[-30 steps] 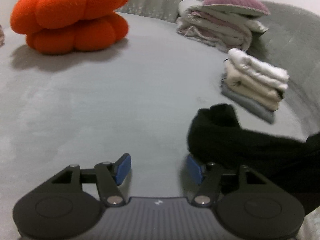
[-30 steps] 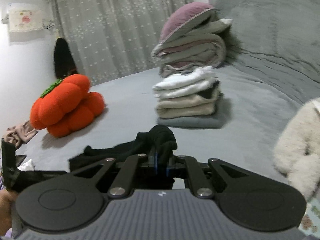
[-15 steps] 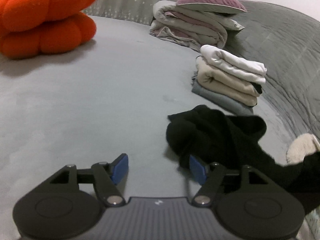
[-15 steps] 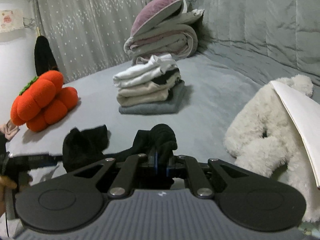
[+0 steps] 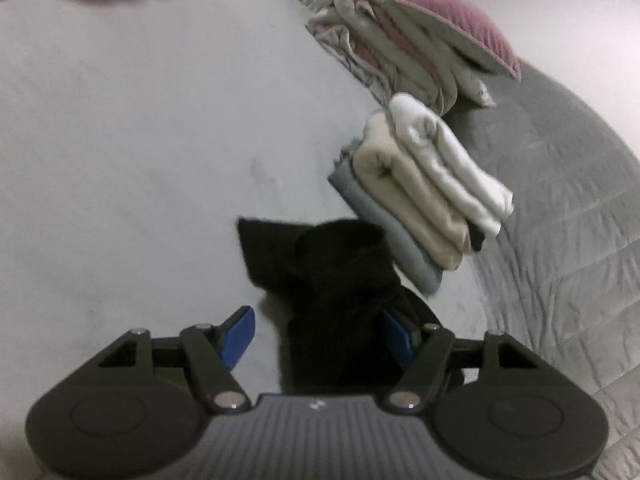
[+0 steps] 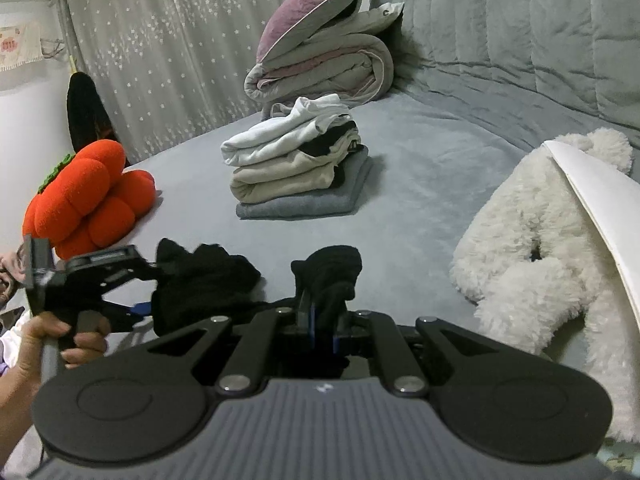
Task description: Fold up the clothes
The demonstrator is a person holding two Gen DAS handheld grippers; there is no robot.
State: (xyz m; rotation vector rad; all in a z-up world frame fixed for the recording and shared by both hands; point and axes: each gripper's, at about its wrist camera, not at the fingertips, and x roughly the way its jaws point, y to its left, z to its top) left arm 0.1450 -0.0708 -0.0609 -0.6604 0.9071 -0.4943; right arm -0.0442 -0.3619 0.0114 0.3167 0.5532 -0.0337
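Note:
A black garment [image 5: 320, 264] lies crumpled on the grey bed [image 5: 120, 160]. My left gripper [image 5: 318, 332] straddles its near end, and its jaws are closing. The cloth sits between the blue pads, against the right pad [image 5: 394, 336] and clear of the left pad [image 5: 240, 332]. In the right wrist view my right gripper [image 6: 322, 316] is shut on a bunched fold of the same black garment [image 6: 332, 268], which sticks up past the fingertips. The left gripper [image 6: 136, 308] shows at the left there, held by a hand [image 6: 48, 344], beside the rest of the cloth [image 6: 204, 280].
A stack of folded clothes [image 6: 296, 168] stands just beyond the garment, also seen tilted as the stack [image 5: 420, 200]. Behind it lies rolled bedding with a purple pillow [image 6: 320, 64]. An orange pumpkin cushion [image 6: 88, 200] sits at the left, a white plush toy [image 6: 540, 232] at the right.
The left gripper has moved right and rolled, and the black garment now lies between its jaws instead of beside them. The right gripper keeps its hold; its view shifted earlier, then steadied.

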